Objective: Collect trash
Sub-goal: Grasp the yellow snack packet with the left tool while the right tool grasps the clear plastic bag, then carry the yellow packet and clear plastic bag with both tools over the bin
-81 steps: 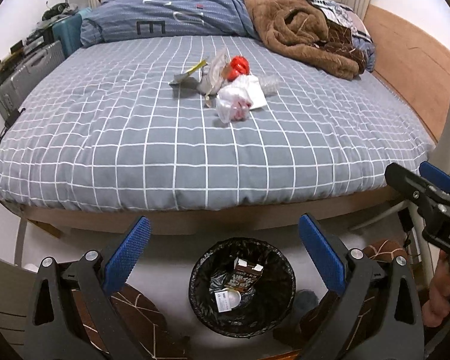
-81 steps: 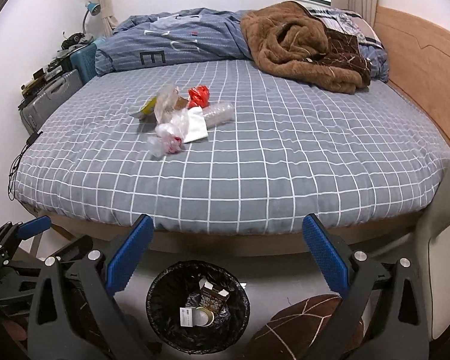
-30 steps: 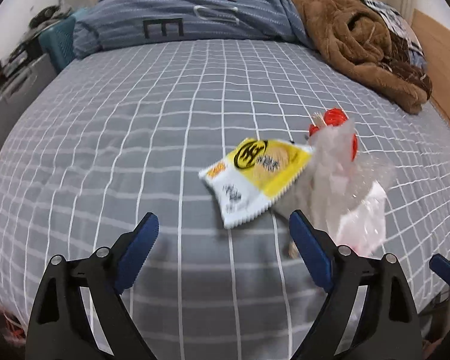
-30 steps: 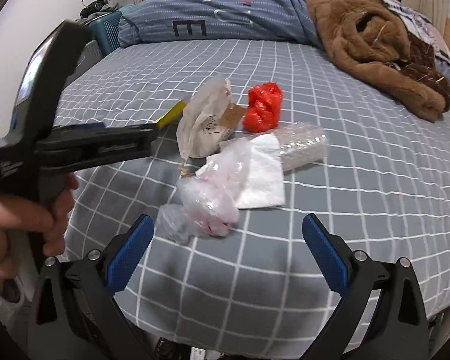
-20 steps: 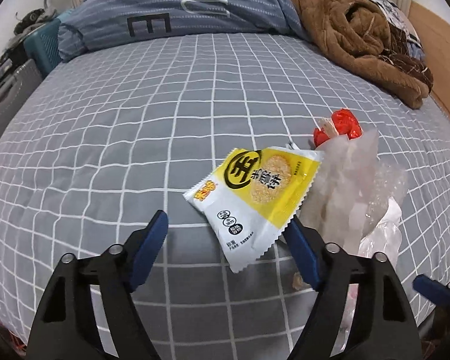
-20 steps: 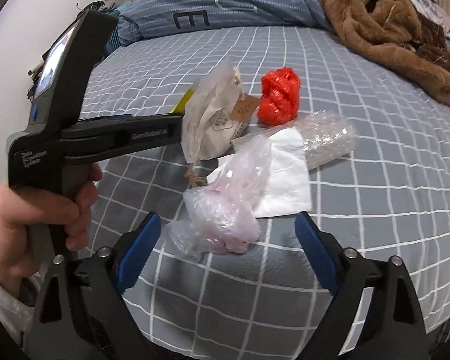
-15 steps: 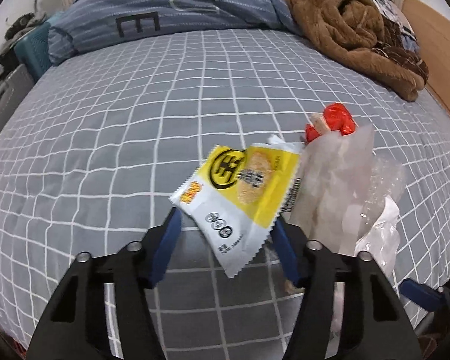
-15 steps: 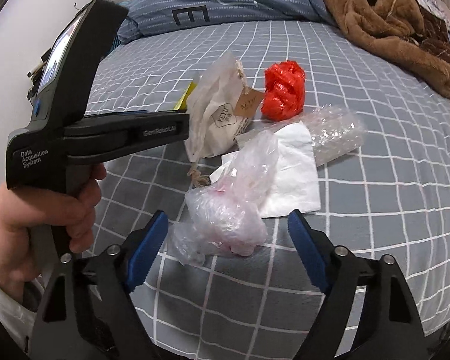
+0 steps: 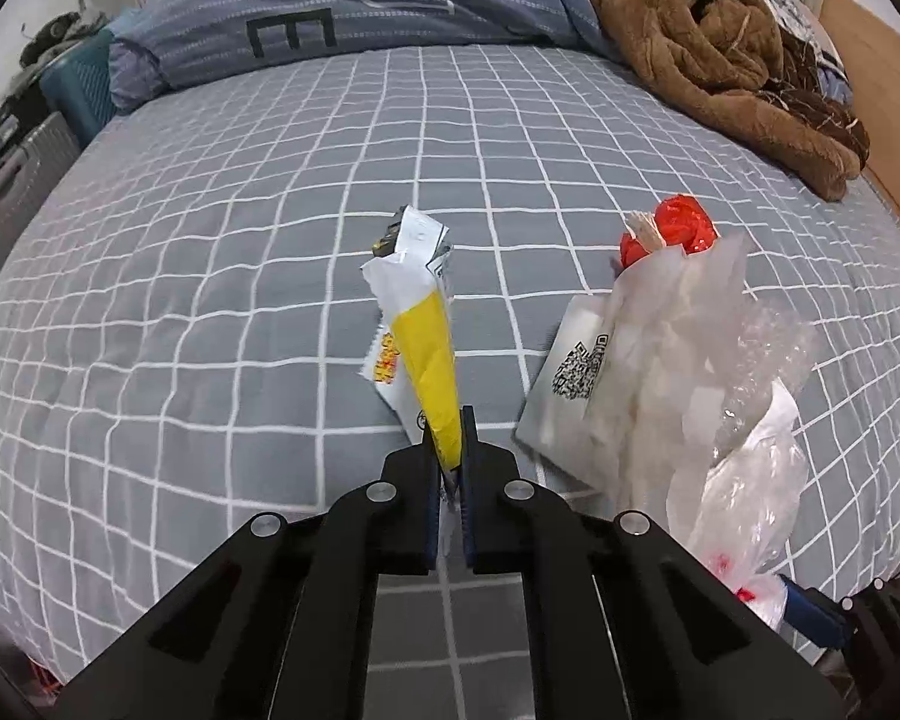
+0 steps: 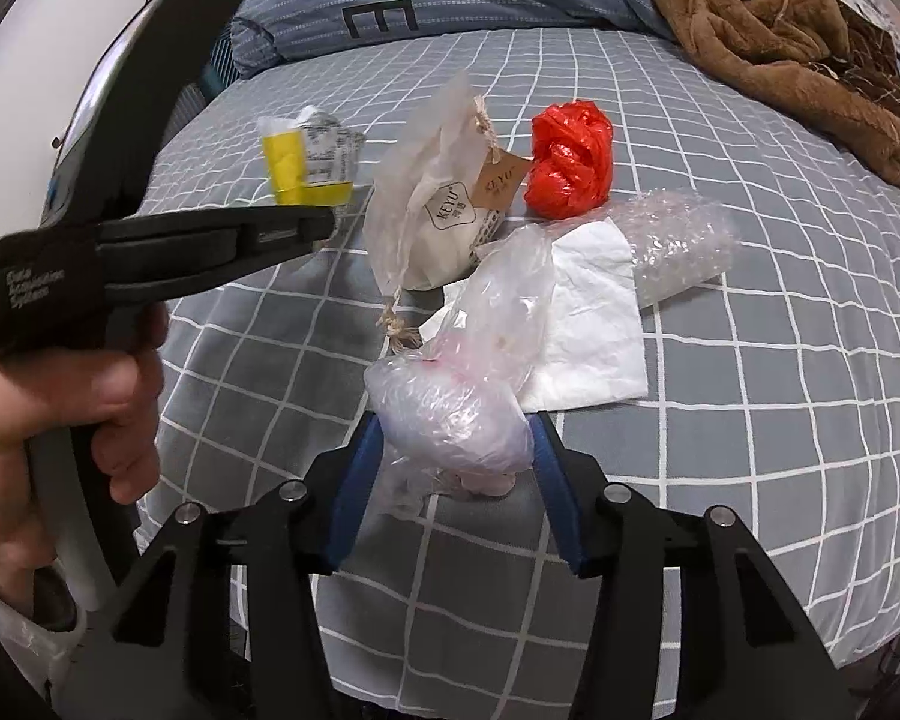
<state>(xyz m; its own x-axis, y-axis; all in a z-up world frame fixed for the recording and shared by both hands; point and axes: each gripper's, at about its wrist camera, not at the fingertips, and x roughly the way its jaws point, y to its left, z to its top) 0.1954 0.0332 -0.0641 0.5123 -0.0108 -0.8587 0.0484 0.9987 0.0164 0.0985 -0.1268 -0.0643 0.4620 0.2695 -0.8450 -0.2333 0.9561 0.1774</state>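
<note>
My left gripper (image 9: 449, 456) is clenched on the yellow snack wrapper (image 9: 417, 324), its lower corner hidden between the pads. My right gripper (image 10: 456, 468) is closing around the clear plastic bag (image 10: 456, 402) on the bed (image 10: 750, 390); contact is unclear.

Your left gripper (image 9: 448, 456) hides the pinched corner of the yellow snack wrapper (image 9: 417, 336); its print is blurred. Ahead of your right gripper (image 10: 453, 468), the clear plastic bag (image 10: 456, 396) covers the white tissue's (image 10: 594, 324) near edge. Your hand (image 10: 60, 420) is cut off at the frame's edge.
</note>
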